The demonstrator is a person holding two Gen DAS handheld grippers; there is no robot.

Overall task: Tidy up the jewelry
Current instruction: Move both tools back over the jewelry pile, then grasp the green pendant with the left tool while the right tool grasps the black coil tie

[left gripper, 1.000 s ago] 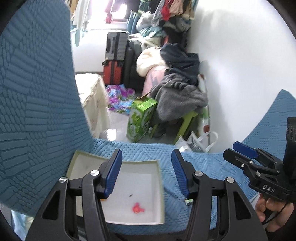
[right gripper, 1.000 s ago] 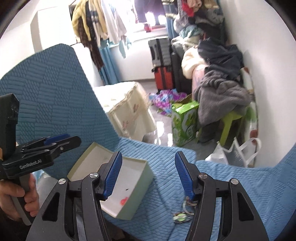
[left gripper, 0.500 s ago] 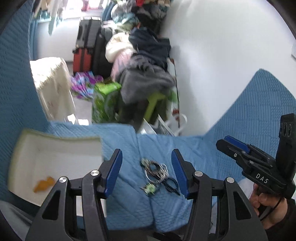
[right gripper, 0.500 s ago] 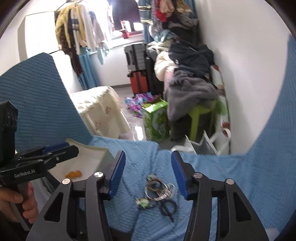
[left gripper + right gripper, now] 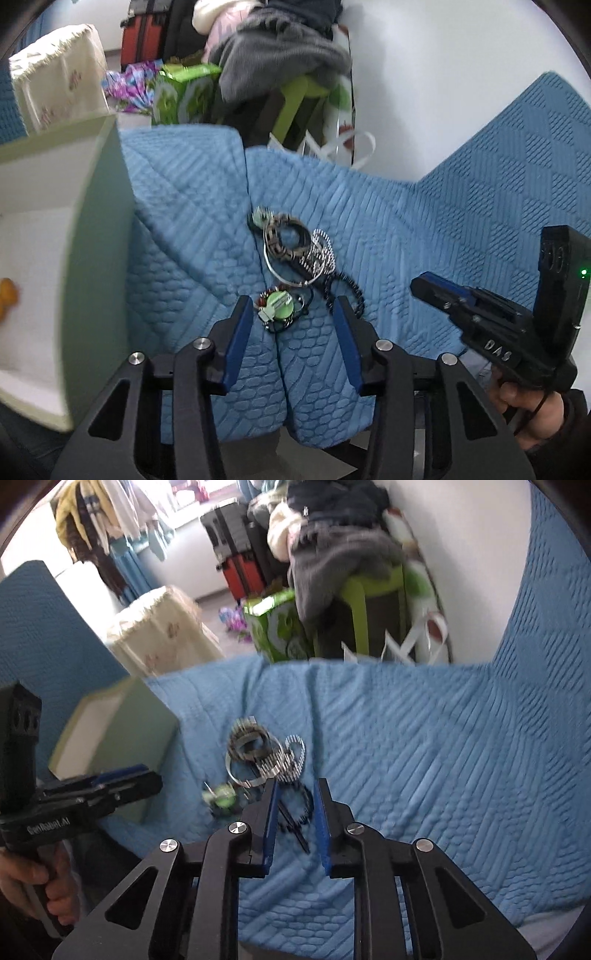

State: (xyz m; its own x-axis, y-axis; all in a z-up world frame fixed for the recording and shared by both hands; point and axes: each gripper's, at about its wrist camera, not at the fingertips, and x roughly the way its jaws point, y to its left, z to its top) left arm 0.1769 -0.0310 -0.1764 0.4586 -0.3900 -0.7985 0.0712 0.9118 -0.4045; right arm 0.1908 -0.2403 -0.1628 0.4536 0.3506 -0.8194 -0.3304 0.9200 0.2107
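Note:
A pile of jewelry (image 5: pixel 295 247) lies on the blue quilted cover: bangles, bead strings and a green round pendant (image 5: pixel 279 306). The pile also shows in the right wrist view (image 5: pixel 266 757). My left gripper (image 5: pixel 293 314) is open, its tips on either side of the green pendant, just above it. My right gripper (image 5: pixel 294 801) is half closed over a black bead bracelet (image 5: pixel 299 808), with nothing held. A pale green box (image 5: pixel 99 221) with a white inside stands left of the pile and holds an orange piece (image 5: pixel 7 295). The box also shows in the right wrist view (image 5: pixel 122 731).
The blue cover (image 5: pixel 424 757) rises at the right and left. Past its far edge are a green carton (image 5: pixel 277 627), a green stool with clothes (image 5: pixel 369 587), suitcases (image 5: pixel 236 565) and a cloth-covered table (image 5: pixel 162 627).
Both grippers have dropped closer to the jewelry pile. The left one has swung right from the box to the pendant. The right jaws have narrowed over the black bracelet.

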